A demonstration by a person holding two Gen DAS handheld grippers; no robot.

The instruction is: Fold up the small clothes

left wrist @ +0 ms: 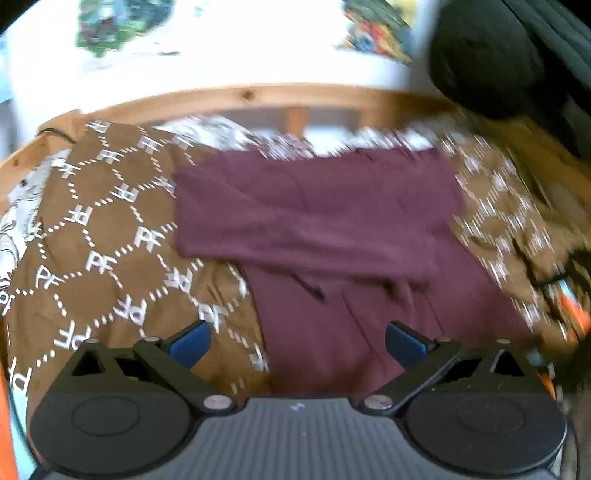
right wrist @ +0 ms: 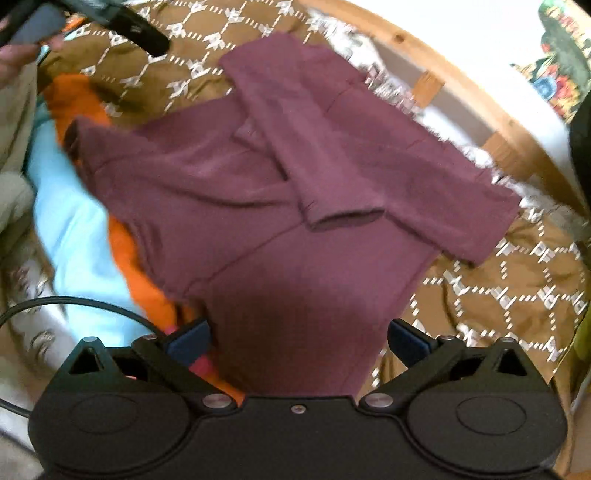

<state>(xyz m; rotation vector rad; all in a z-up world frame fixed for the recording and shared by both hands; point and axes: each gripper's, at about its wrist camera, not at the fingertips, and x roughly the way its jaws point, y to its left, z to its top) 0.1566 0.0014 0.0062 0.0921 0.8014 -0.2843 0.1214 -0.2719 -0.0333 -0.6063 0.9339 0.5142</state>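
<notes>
A maroon long-sleeved top point(left wrist: 332, 229) lies flat on a brown patterned bedspread point(left wrist: 96, 236), with one sleeve folded across its body. It also shows in the right wrist view point(right wrist: 288, 192), where the folded sleeve's cuff point(right wrist: 340, 216) lies over the middle. My left gripper point(left wrist: 297, 345) is open and empty, hovering over the top's near part. My right gripper point(right wrist: 298, 341) is open and empty, above the top's lower hem. The left gripper point(right wrist: 122, 26) shows at the upper left of the right wrist view.
A wooden bed frame point(left wrist: 258, 96) runs along the far edge, with a white wall behind. Orange point(right wrist: 122, 240) and light blue point(right wrist: 74, 229) clothes lie left of the top. A black cable point(right wrist: 74, 301) crosses near the right gripper. The brown bedspread point(right wrist: 498, 288) extends to the right.
</notes>
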